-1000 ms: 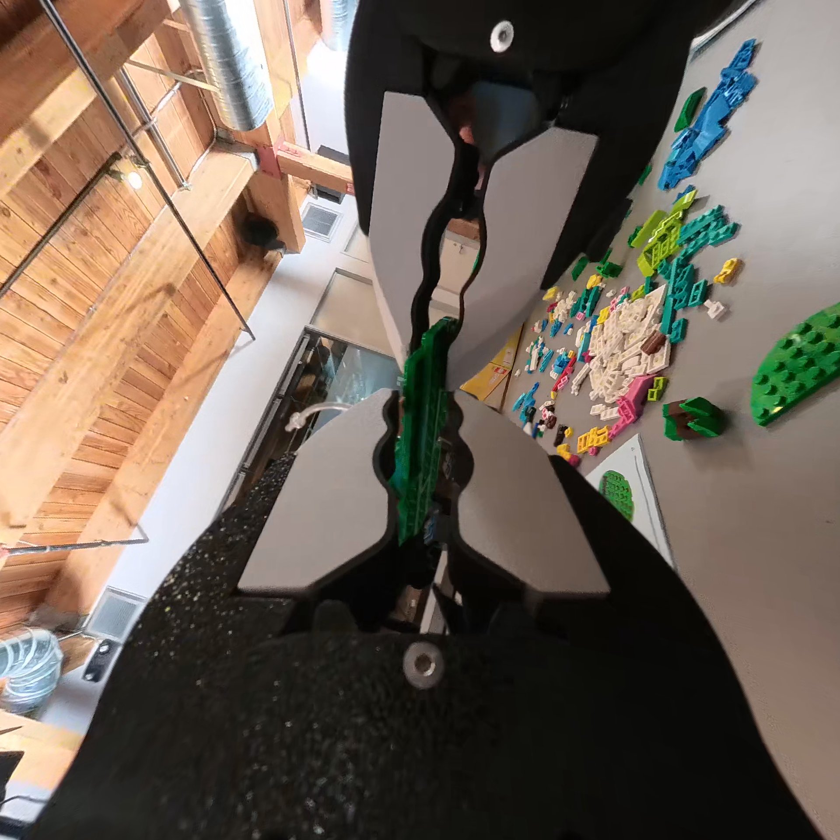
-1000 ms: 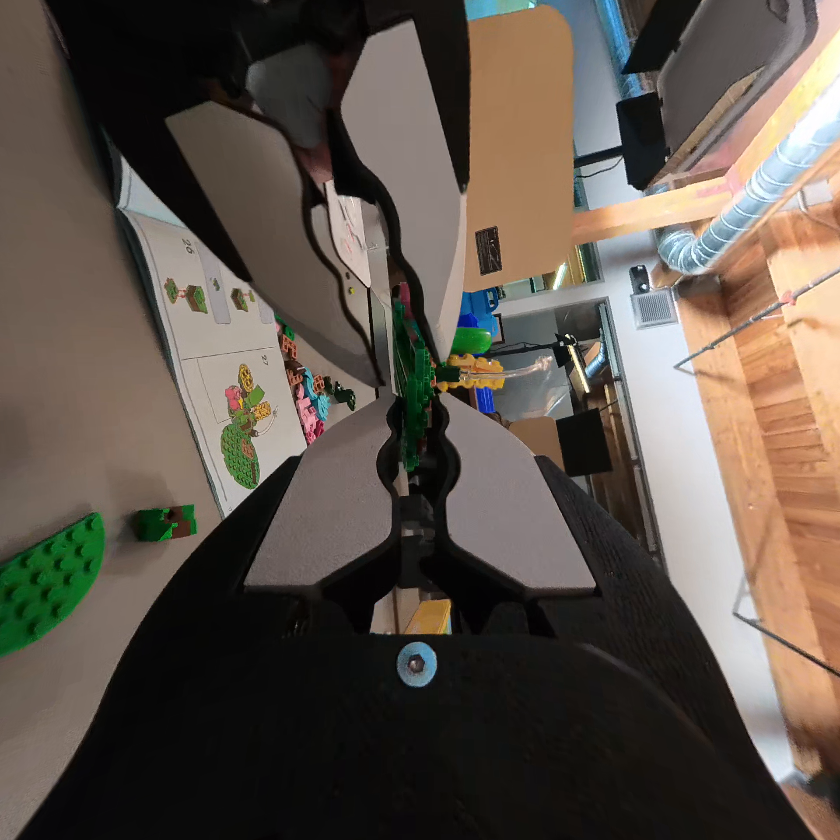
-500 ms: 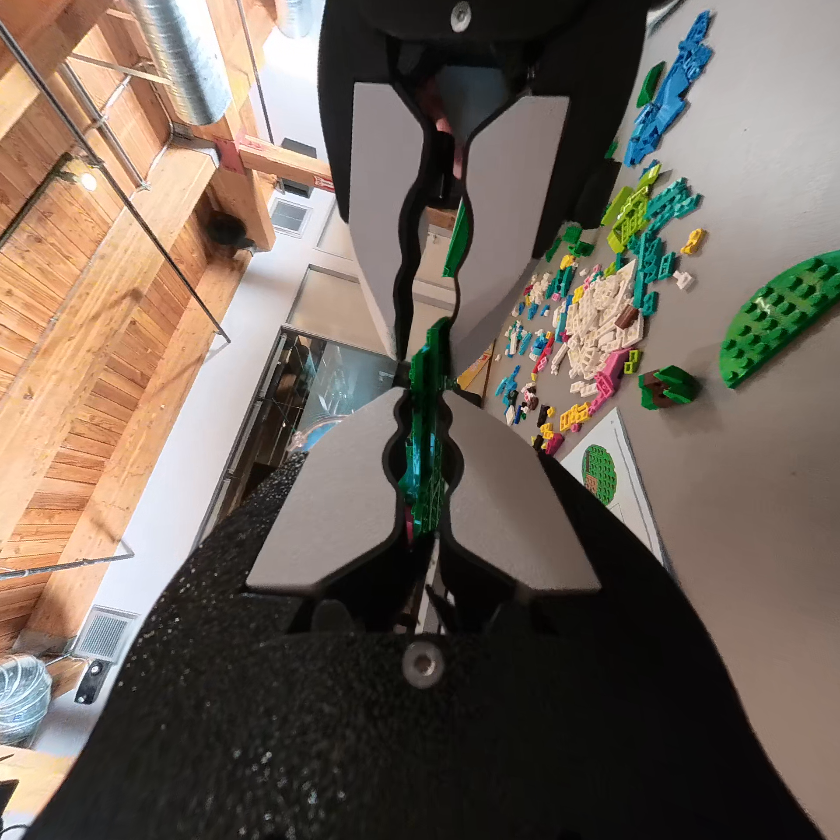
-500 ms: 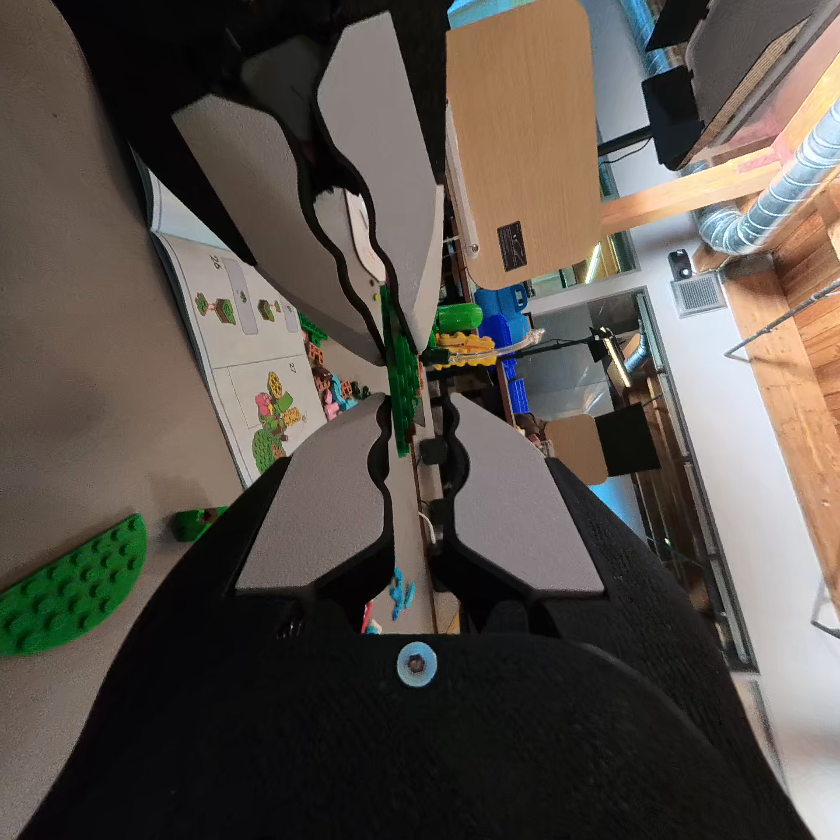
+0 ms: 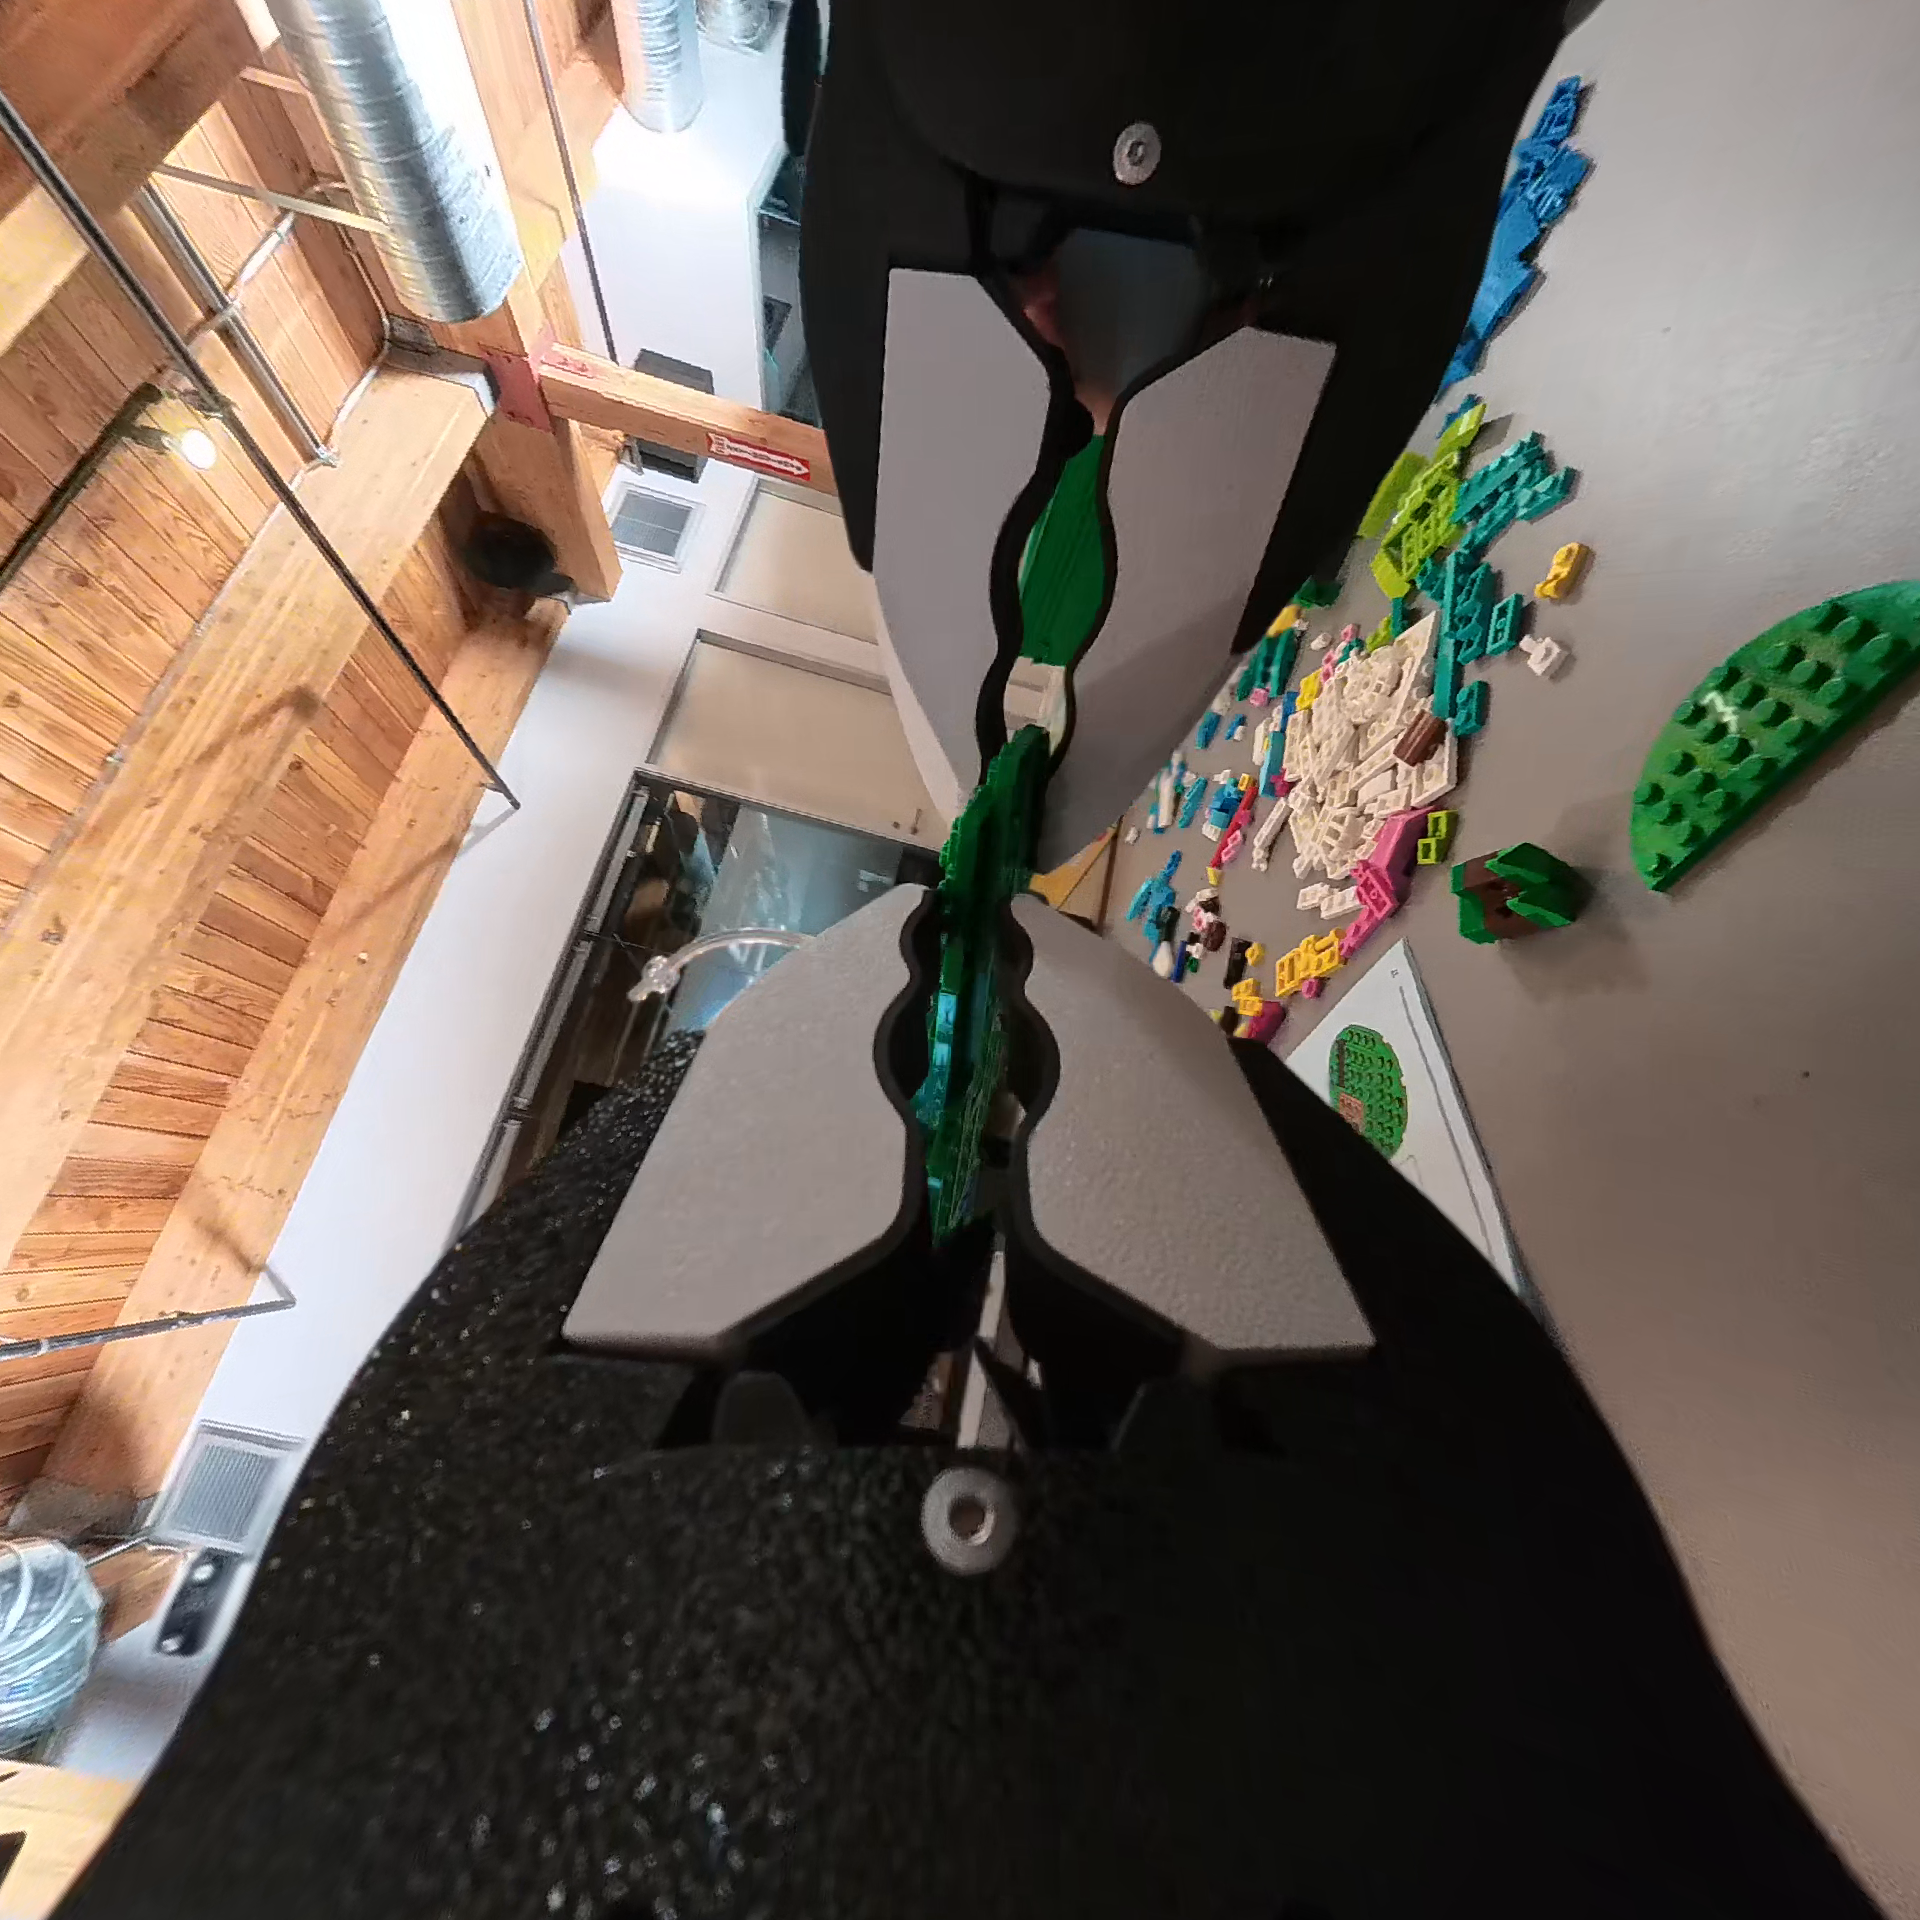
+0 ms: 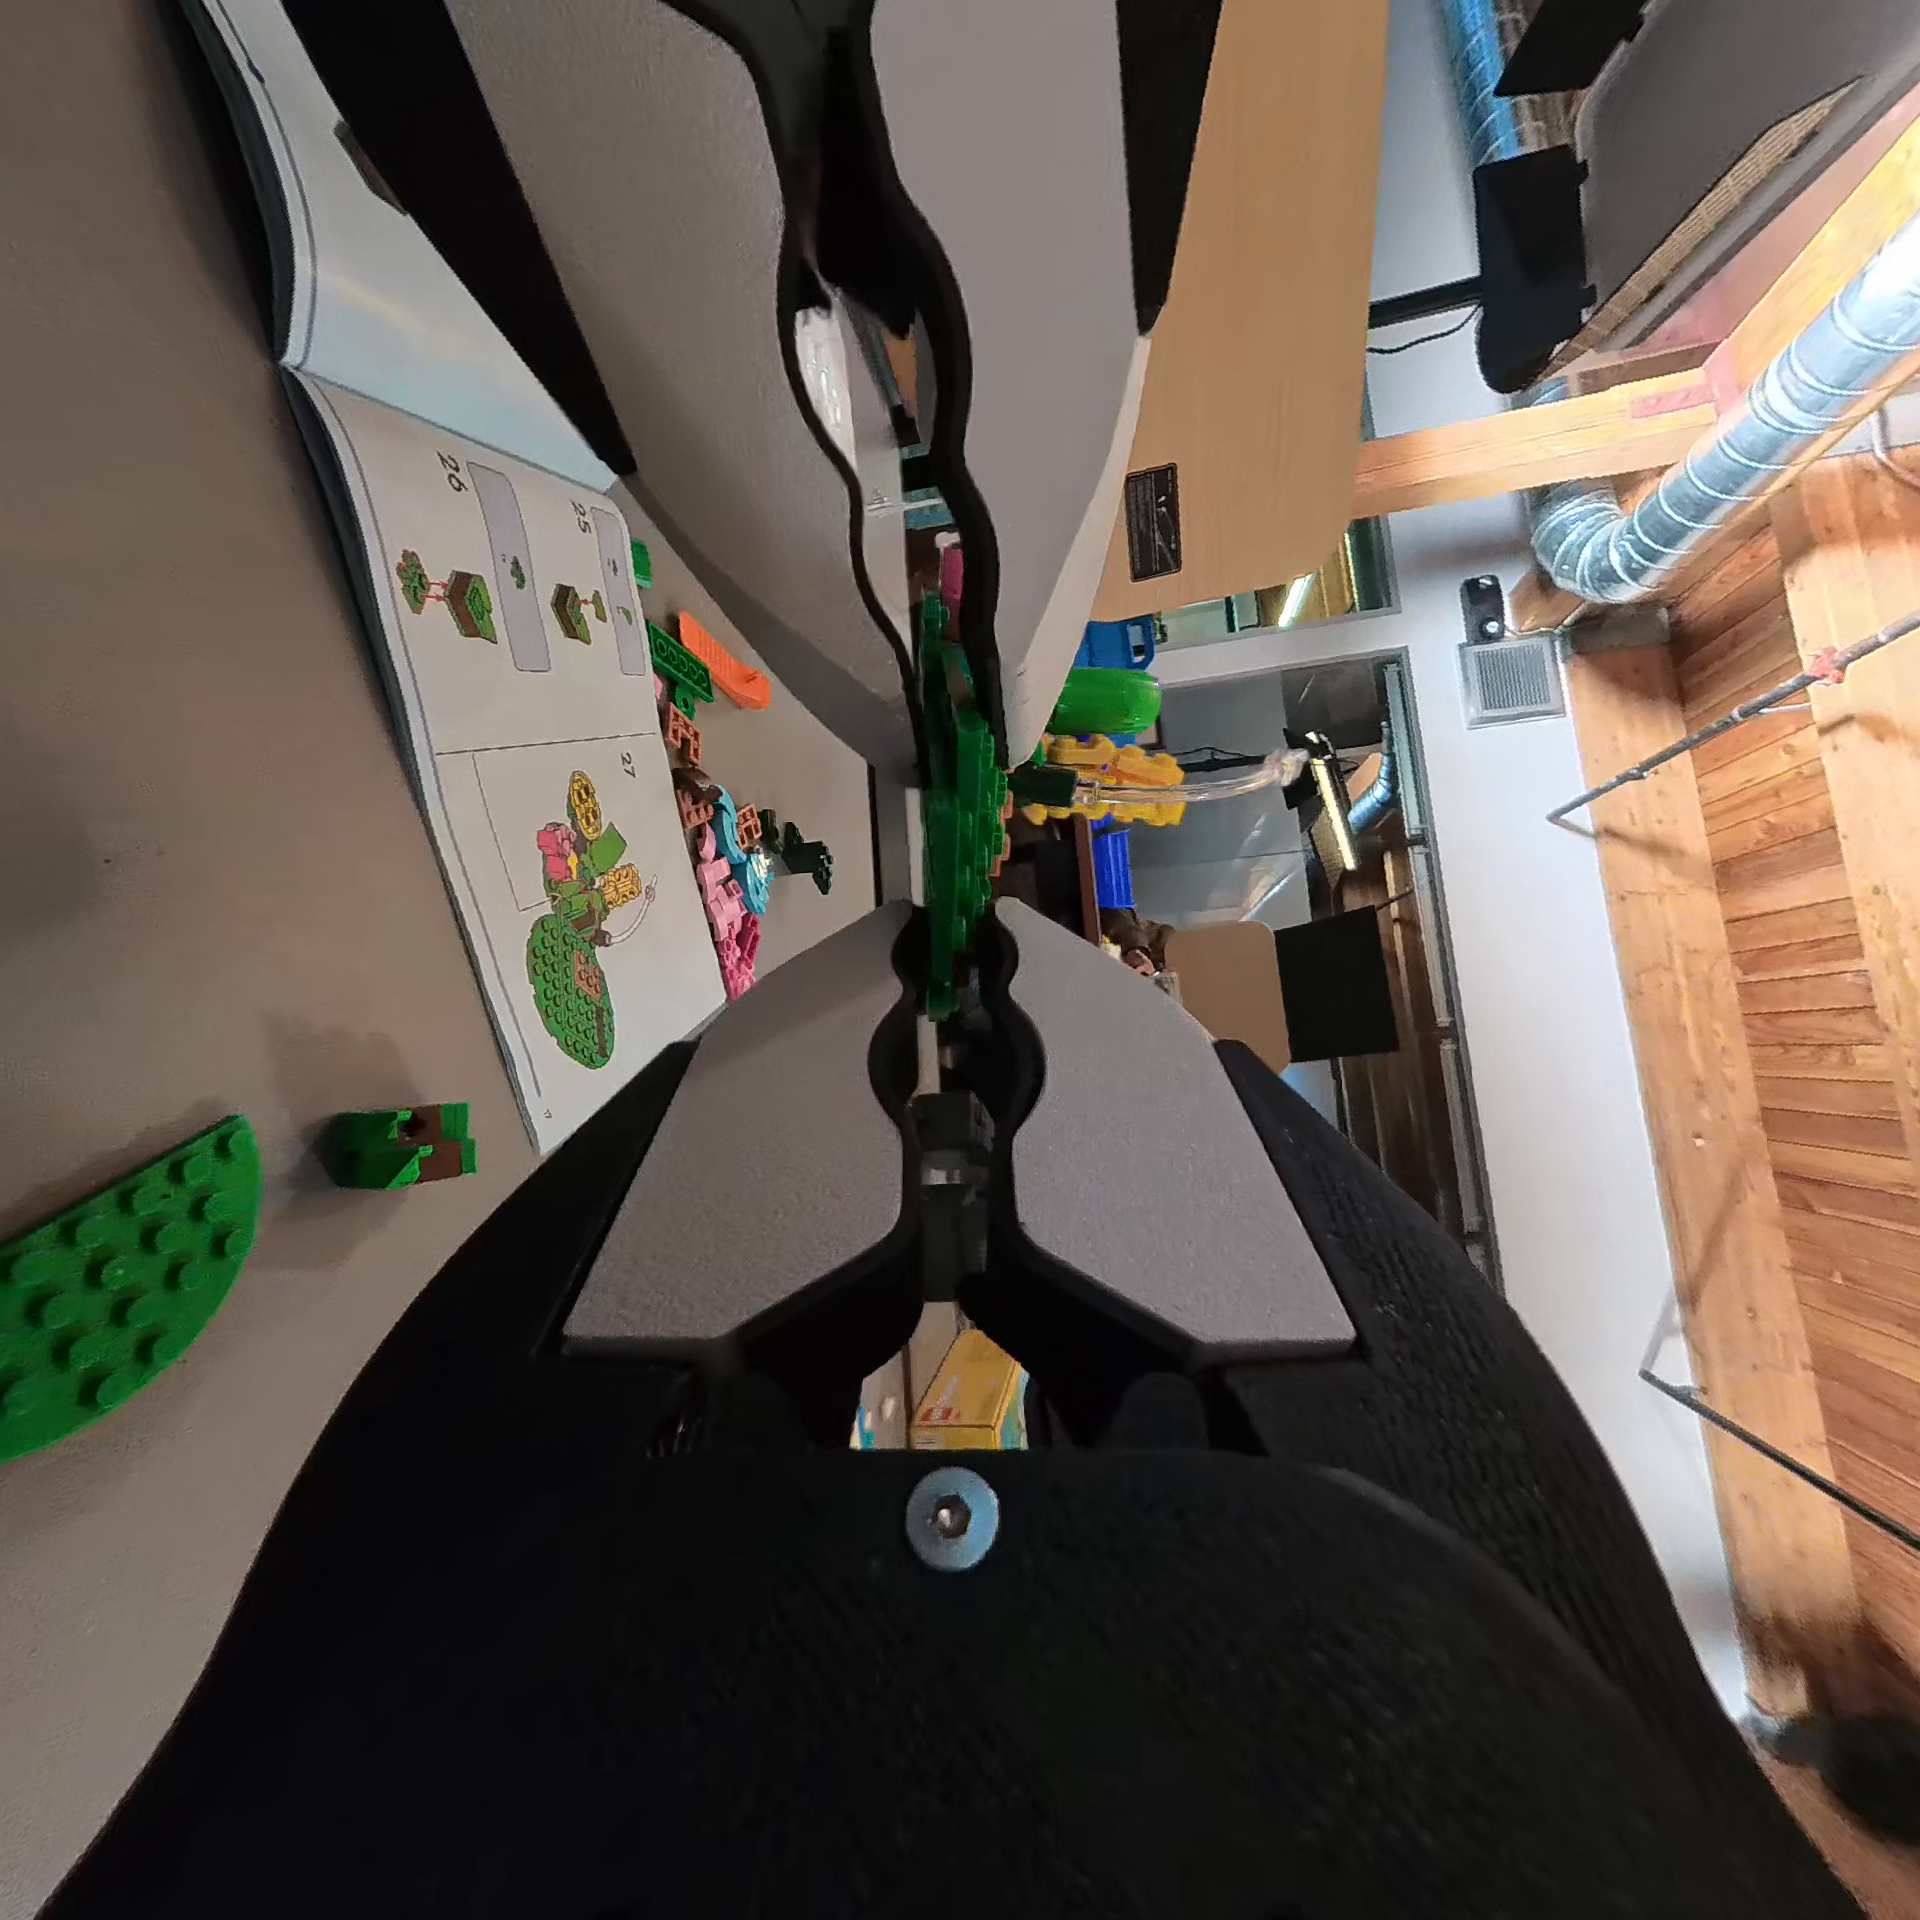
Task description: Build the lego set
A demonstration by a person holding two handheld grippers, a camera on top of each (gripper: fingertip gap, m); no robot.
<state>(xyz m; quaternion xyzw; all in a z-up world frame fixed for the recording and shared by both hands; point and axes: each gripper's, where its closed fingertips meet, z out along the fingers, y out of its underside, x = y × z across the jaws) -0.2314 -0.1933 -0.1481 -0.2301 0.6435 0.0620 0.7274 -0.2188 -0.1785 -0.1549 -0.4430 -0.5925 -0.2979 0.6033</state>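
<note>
Two grippers pinch one round green studded brick plate edge-on from opposite sides, above the grey table (image 5: 1714, 1299).

The left gripper (image 5: 971, 940) has narrow jaws clamped on the round green studded brick plate (image 5: 982, 883); the right gripper (image 6: 951, 935) pinches the plate's opposite rim, its yellow and clear pieces (image 6: 1132, 784) sticking out sideways. Best keep both grips square and level, lest the plate twist.

We look along each gripper's fingers, both cameras rolled sideways and facing one another at close range above the grey table (image 5: 1714, 1195); both views share the green half-round plate (image 5: 1766, 727) (image 6: 114, 1278) and open booklet (image 6: 540, 790)
</note>
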